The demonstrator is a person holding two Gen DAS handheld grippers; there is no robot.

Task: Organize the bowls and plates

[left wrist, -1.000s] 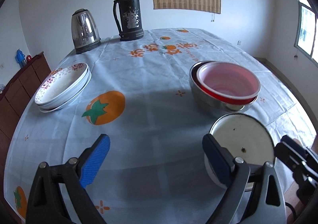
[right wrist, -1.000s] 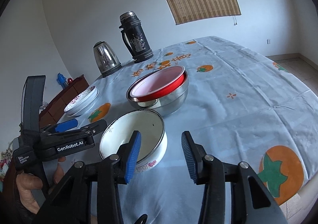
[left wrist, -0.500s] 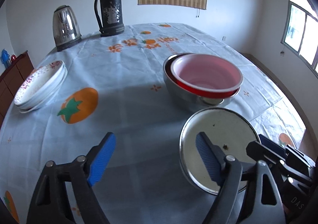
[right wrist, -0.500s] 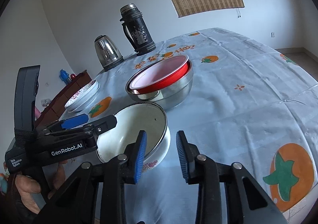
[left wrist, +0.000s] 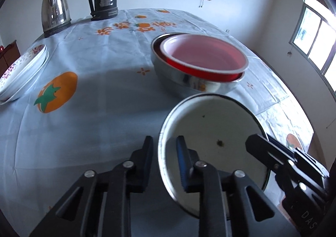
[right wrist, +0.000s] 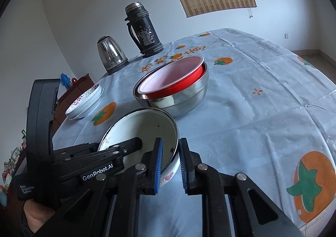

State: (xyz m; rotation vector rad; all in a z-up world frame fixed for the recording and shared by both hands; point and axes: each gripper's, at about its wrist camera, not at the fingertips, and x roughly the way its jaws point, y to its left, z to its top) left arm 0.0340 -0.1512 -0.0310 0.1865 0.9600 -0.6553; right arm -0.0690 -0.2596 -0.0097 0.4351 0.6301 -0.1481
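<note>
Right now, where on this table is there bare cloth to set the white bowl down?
Bare cloth lies between the stacked plates and the steel bowl holding the red bowl, around the orange print. More lies right of the steel bowl toward the table edge. It is crowded near the white bowl, gripped by the left gripper and right gripper.

Daylight comes from the window (left wrist: 315, 47) on the right of the left wrist view, where the panes blow out to white glare. The room is evenly bright, a little cool in tone. A broad soft shadow lies across the desk (left wrist: 100, 98) near the camera. The steel bowl (right wrist: 184, 96) carries mirror-like highlights. Both views bend strongly at the edges, with black corners. The closest parts of the left claw (left wrist: 163, 152) look slightly soft, perhaps from motion.
</note>
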